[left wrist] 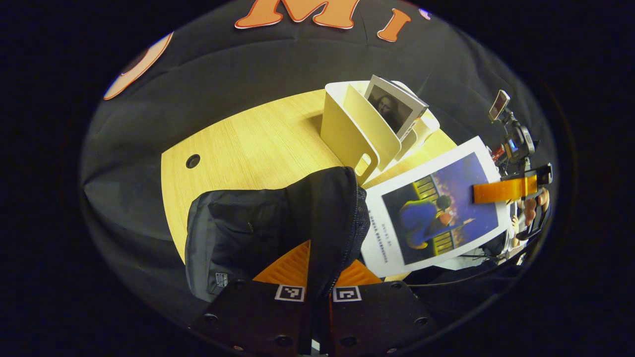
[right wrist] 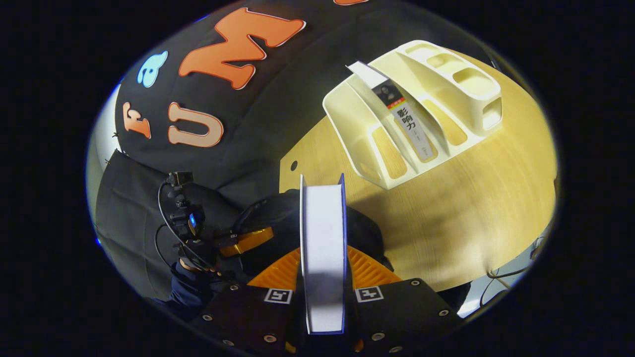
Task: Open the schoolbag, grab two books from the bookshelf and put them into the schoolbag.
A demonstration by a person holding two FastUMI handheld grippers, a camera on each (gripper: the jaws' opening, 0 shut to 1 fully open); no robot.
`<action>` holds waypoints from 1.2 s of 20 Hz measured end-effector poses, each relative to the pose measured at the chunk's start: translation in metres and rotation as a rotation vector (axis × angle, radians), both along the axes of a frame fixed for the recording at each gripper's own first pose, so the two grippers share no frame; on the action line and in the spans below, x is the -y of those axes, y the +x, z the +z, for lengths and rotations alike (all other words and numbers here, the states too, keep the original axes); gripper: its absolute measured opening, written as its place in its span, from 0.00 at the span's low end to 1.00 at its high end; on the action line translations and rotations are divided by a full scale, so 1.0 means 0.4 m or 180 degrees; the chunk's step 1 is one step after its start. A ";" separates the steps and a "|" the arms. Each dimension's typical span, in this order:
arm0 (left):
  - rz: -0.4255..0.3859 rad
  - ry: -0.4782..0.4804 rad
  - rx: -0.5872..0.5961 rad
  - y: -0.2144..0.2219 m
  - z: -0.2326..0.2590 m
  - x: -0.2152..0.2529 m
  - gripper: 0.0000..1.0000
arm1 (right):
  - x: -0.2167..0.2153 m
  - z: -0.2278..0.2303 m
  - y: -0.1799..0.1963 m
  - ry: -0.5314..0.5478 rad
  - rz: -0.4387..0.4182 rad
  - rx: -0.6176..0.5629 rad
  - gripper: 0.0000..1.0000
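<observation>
The black schoolbag (left wrist: pixel 248 233) sits on the wooden table (left wrist: pixel 248 144). My left gripper (left wrist: pixel 317 280) is shut on its zippered edge (left wrist: pixel 359 223) and holds that fabric up. A book with a blue picture cover (left wrist: pixel 436 213) hangs just right of the bag, and my right gripper (left wrist: pixel 506 190) is shut on its far edge. In the right gripper view that book (right wrist: pixel 322 248) stands edge-on between the fingers of my right gripper (right wrist: pixel 322 280), above the schoolbag (right wrist: pixel 278 210). The left gripper (right wrist: pixel 245 241) holds the bag there. A second book (left wrist: pixel 394 106) leans in the cream bookshelf (left wrist: pixel 347 134).
The bookshelf (right wrist: pixel 446 79) with the second book's spine (right wrist: pixel 409 126) stands at the table's far side. A cable hole (left wrist: pixel 192 160) is in the tabletop. A camera on a stand (left wrist: pixel 516 139) rises at the right, with a person's hand (left wrist: pixel 533 208) below it.
</observation>
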State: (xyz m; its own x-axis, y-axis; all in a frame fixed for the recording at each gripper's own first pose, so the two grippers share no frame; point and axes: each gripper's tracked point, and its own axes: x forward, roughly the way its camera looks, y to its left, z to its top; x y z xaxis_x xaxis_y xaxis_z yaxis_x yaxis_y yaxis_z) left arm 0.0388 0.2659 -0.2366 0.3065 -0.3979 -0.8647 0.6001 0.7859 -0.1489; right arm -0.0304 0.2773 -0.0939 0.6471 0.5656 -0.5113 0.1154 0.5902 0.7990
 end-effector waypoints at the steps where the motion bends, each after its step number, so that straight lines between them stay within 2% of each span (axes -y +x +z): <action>1: 0.0011 -0.0012 -0.0005 -0.003 -0.002 0.002 0.07 | -0.018 -0.011 0.005 0.0062 0.0015 -0.0009 0.31; 8: 0.0064 -0.0058 -0.0019 0.008 0.007 0.025 0.07 | -0.123 -0.094 0.066 0.0393 0.0005 -0.0160 0.31; 11: 0.0056 -0.0066 -0.0021 0.008 0.024 0.035 0.07 | -0.142 -0.127 0.090 0.0435 -0.0031 -0.0186 0.31; 17: 0.0023 -0.0142 -0.0031 -0.009 0.045 0.070 0.07 | -0.203 -0.141 0.148 0.0734 -0.0136 -0.0138 0.31; 24: 0.0052 -0.0228 -0.0035 -0.020 0.061 0.096 0.07 | -0.286 -0.179 0.190 0.0728 -0.0186 -0.0109 0.31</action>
State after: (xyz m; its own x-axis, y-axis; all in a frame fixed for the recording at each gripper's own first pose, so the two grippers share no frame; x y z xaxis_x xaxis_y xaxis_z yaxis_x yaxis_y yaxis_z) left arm 0.0308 0.2273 -0.2124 0.3042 -0.4539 -0.8375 0.5852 0.7827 -0.2117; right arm 0.0456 0.3919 -0.1656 0.6666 0.6313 -0.3964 0.1735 0.3857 0.9062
